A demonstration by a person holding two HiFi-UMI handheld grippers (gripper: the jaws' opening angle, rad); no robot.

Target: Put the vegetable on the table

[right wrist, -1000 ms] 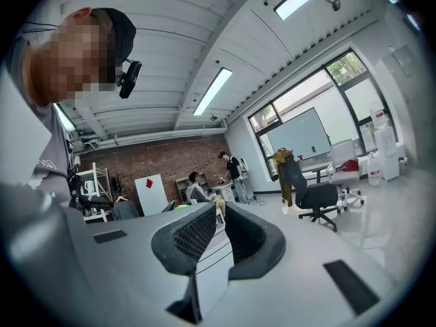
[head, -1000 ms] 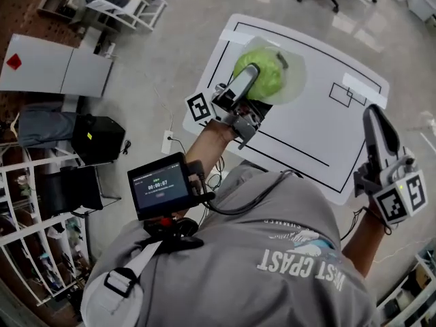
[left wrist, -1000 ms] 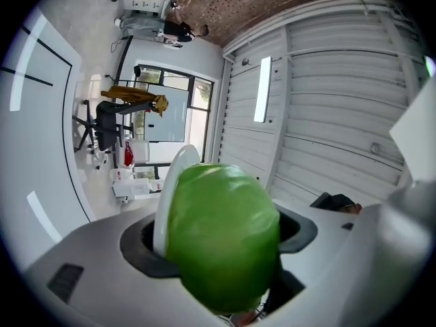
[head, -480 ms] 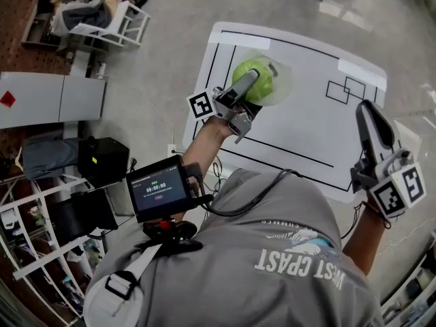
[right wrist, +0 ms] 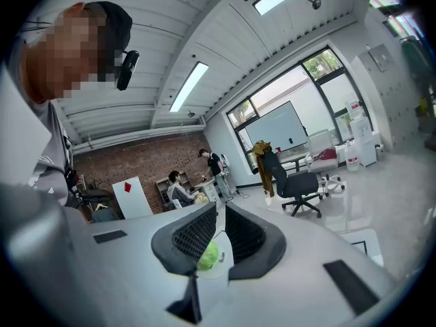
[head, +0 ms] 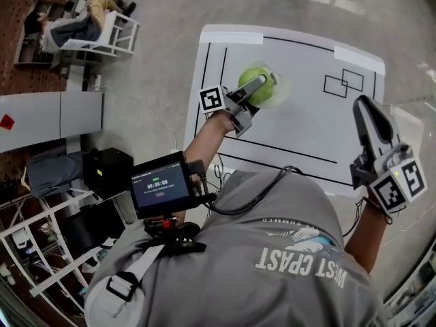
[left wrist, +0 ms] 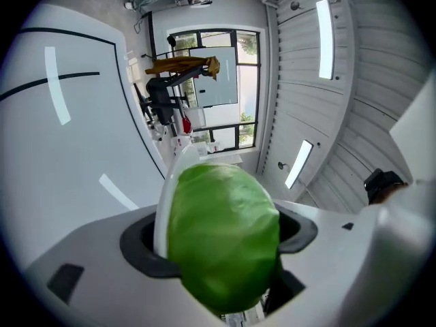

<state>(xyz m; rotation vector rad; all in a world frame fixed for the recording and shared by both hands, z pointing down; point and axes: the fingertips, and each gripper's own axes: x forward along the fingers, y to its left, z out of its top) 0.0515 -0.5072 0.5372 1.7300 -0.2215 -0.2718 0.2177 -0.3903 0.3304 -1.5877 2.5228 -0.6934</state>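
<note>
Left gripper [head: 261, 84] clamped on round green leafy vegetable [head: 251, 77]. Vegetable looks lower than second ago, now close over far-left part of white black-lined table [head: 300, 128]. Contact unclear, release likely next. Right gripper [head: 363, 109] at table's right edge, jaws nearly together, empty.

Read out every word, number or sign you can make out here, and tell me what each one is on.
"WEST COAST": back of the person's grey shirt, seen upside down.
"00:00:08": small screen on the chest rig; its other lines are too small to read.
Smaller arched print above the shirt lettering: too blurred to read.
Left marker cube and right marker cube: black-and-white square codes, no letters.
</note>
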